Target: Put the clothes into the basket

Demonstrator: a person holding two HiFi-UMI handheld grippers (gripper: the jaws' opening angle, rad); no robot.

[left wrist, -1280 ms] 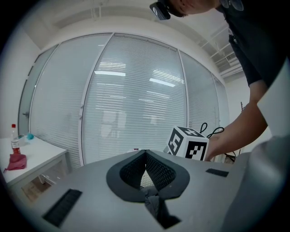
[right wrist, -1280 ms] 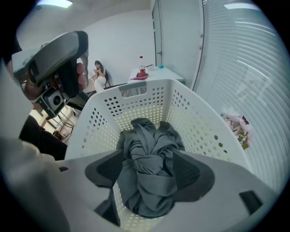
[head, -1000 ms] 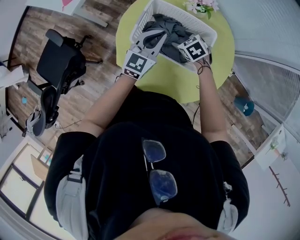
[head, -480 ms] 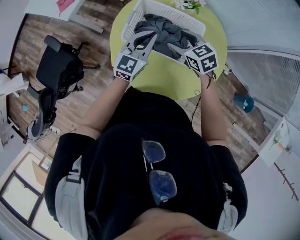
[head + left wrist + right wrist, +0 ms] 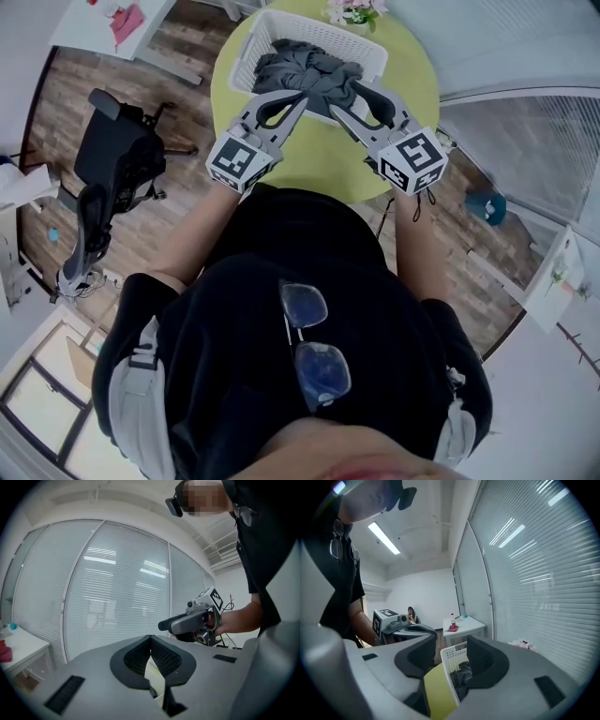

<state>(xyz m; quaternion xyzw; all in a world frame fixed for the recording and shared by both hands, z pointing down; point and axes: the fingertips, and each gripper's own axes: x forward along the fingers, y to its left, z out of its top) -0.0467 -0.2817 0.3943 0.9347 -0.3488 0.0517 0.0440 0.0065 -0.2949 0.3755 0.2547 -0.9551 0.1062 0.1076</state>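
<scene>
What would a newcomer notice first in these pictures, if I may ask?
A white basket heaped with grey clothes stands at the far side of a round yellow-green table. Nearer the person, both grippers hang above the table: the left gripper is shut and empty, while the right gripper has its jaws apart; they have just been closing, with nothing held between them.

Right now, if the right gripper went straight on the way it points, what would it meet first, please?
Probably the near wall of the white basket, with the grey clothes behind it; depth is unclear. The right gripper has just been closing its jaws on nothing.
</scene>
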